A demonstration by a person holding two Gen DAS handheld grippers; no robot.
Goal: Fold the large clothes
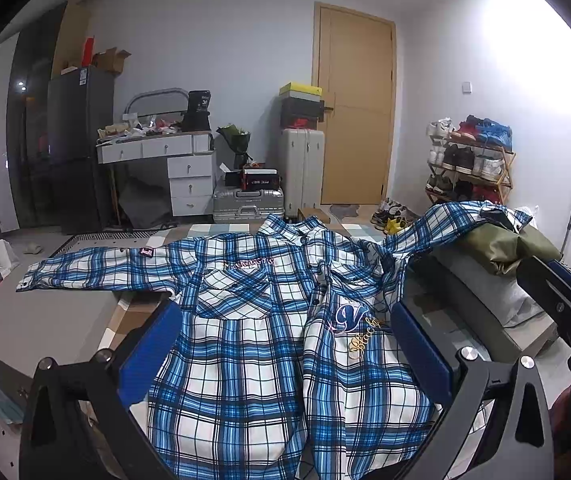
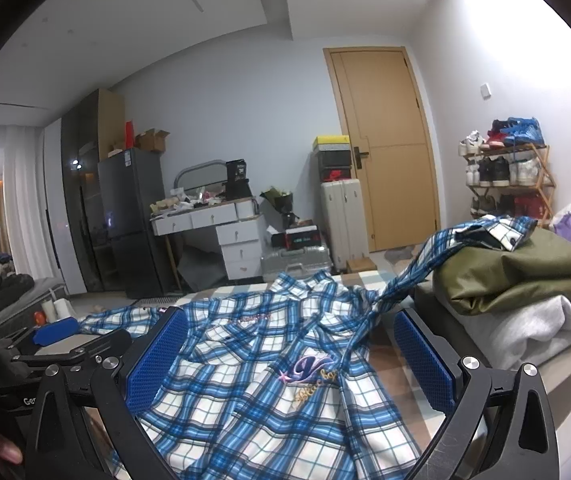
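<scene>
A large blue and white plaid shirt lies front up on a checked cover, with an embroidered "V" logo on its chest. One sleeve stretches out flat to the left. The other sleeve is draped up onto a pile of folded clothes. My left gripper hovers open over the shirt's lower body, holding nothing. My right gripper is open too, just above the logo, and nothing is between its blue pads. Each gripper shows at the edge of the other's view.
An olive garment on grey folded clothes sits to the right of the shirt. Beyond the bed stand a white dresser, a dark fridge, suitcases, a wooden door and a shoe rack.
</scene>
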